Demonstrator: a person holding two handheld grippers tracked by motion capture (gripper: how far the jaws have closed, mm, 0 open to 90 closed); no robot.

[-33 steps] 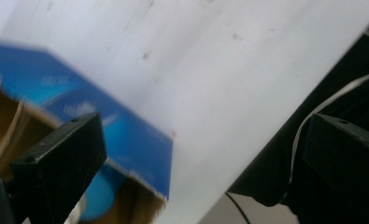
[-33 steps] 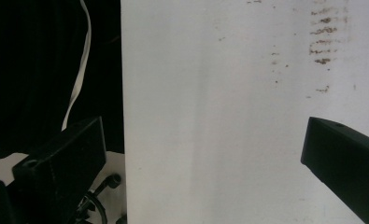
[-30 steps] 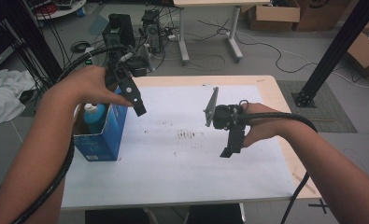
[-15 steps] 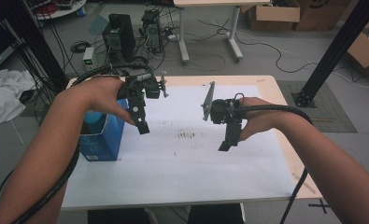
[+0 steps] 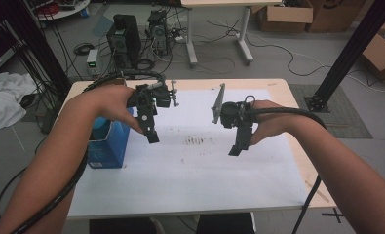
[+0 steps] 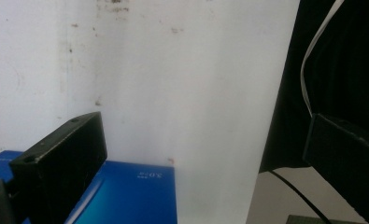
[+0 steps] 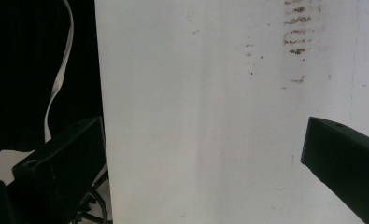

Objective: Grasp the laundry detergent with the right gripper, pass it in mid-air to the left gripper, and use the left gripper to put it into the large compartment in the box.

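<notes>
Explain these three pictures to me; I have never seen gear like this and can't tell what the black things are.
A person stands at a table covered with a white sheet and holds a hand-held tool in each hand. These are the left gripper and the right gripper, each with two black jaws and a thick cable trailing back along the forearm.

The high view comes from a fixed camera above, looking down on the table. The other two come from small cameras riding on the grippers, looking along their jaws; the dark blocks at the bottom corners are those jaws.

In both gripper views the jaws stand wide apart with nothing between them, so nothing is held. On the sheet stands a blue box, open at the top, beside the left hand, and some dark smudges mark the middle.
</notes>
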